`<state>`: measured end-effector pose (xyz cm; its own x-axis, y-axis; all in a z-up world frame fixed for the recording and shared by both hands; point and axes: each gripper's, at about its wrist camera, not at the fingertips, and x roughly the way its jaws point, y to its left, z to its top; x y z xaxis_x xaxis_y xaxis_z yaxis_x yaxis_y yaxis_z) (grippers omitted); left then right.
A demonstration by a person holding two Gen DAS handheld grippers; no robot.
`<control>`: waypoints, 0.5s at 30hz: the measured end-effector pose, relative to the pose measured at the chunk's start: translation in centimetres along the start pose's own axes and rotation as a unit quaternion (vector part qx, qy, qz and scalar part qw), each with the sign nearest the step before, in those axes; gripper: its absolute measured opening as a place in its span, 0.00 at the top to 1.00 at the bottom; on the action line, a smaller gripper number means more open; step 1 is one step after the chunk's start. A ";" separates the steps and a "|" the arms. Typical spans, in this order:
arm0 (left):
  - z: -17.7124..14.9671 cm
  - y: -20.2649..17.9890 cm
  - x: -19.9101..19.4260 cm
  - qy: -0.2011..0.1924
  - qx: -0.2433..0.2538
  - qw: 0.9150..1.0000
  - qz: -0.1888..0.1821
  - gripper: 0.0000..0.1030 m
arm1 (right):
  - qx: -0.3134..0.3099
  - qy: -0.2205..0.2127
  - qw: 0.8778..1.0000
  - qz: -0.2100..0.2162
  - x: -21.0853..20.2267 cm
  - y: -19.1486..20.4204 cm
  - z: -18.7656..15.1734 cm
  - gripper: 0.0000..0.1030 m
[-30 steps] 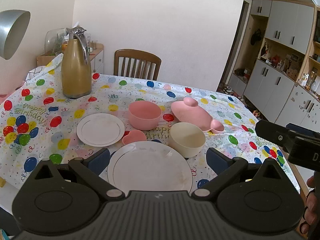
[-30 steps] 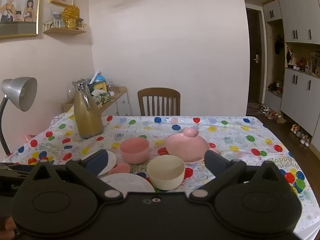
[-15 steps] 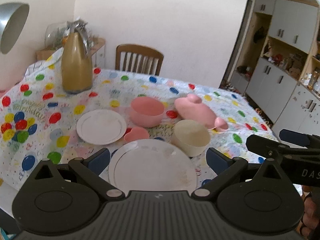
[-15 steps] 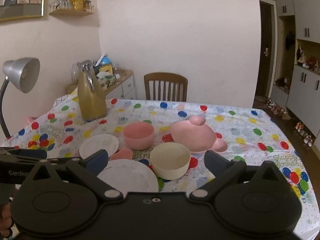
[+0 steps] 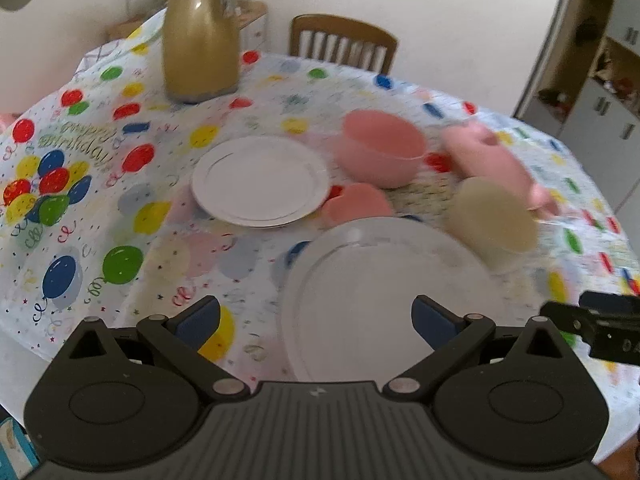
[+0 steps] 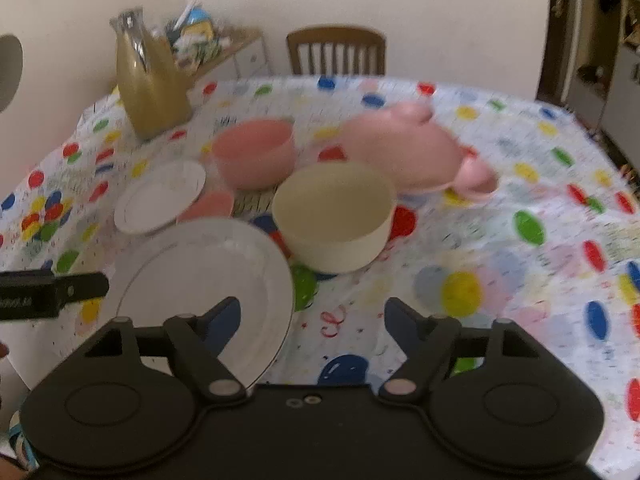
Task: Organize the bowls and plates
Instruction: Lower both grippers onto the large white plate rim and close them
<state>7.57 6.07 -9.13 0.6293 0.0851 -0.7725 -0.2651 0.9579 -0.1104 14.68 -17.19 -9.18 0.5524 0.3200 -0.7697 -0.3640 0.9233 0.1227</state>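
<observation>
Both grippers, left (image 5: 316, 318) and right (image 6: 312, 318), hovered with jaws spread wide, grasping nothing, above large round white plate (image 5: 384, 292) (near bench edge), beside cream round bowl (image 6: 334, 216).

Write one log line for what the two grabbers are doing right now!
left gripper: open, empty, above large white plate | right gripper: open, empty, near cream bowl | nothing stacked

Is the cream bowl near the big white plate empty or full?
Empty. The right wrist view looks into the cream bowl and shows only its bare inner wall and bottom.
</observation>
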 end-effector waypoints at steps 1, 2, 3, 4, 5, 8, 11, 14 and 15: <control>0.1 0.3 0.5 0.003 -0.004 1.000 0.004 0.01 | 0.002 0.008 1.000 0.004 0.6 0.0 0.0 0.30; 0.2 0.6 1.0 0.005 -0.010 1.000 0.006 0.01 | 0.007 0.019 1.000 0.010 1.5 0.0 0.0 0.34; 0.2 1.0 1.5 0.009 -0.018 1.000 0.008 0.03 | 0.012 0.029 0.999 0.015 2.2 -0.1 0.1 0.40; 0.3 1.4 1.9 0.015 -0.023 1.000 0.007 0.06 | 0.016 0.040 0.999 0.020 2.8 -0.2 0.2 0.43; 0.4 1.6 2.4 0.021 -0.025 0.999 0.007 0.11 | 0.022 0.049 0.998 0.025 3.4 -0.2 0.3 0.49; 0.5 2.0 3.6 0.037 -0.027 0.999 0.007 0.24 | 0.036 0.069 0.996 0.041 4.7 -0.1 0.4 0.58; 0.5 2.6 4.8 0.055 -0.044 0.998 -0.005 0.44 | 0.044 0.080 0.995 0.047 5.7 -0.2 0.6 0.69; 0.5 3.1 5.5 0.066 -0.060 0.996 -0.017 0.62 | 0.063 0.090 0.992 0.060 6.3 -0.5 0.7 0.81; 0.5 3.2 5.6 0.068 -0.064 0.995 -0.025 0.66 | 0.069 0.092 0.991 0.063 6.4 -0.6 0.7 0.81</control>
<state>10.57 9.72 -13.49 0.5412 -0.0075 -0.8409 -0.3334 0.9161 -0.2227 18.94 -15.53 -13.77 0.3581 0.4012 -0.8430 -0.3086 0.9031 0.2987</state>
